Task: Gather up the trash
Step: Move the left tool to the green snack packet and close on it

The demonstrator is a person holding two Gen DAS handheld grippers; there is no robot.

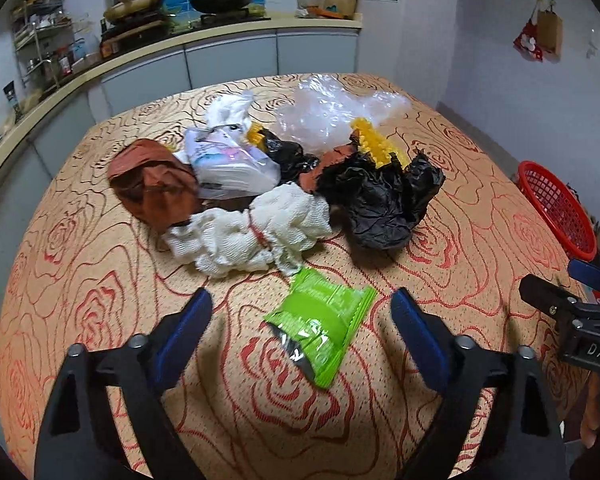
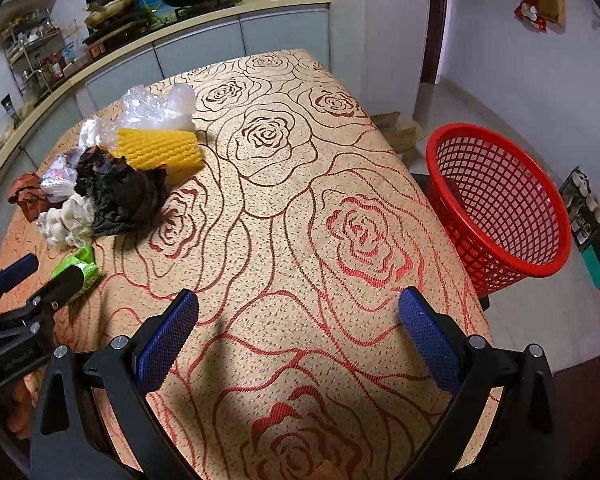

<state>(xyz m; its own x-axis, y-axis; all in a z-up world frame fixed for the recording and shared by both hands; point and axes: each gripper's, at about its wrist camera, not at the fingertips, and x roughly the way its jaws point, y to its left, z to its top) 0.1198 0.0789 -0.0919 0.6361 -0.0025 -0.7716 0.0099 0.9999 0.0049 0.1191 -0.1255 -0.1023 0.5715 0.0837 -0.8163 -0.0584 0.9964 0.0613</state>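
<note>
Care is called for as the green wrapper (image 1: 322,328), lying flat on the tabletop (image 1: 480,208) between the wide, empty left gripper (image 1: 302,310), is pinched low at its edges (red basket (image 2: 500,204) at three o'clock), the right gripper (image 2: 298,308) likewise wide.

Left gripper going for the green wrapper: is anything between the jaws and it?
Nothing visible. The green wrapper lies alone on the tablecloth, framed by the open left gripper; the white paper wad sits just beyond it.
</note>
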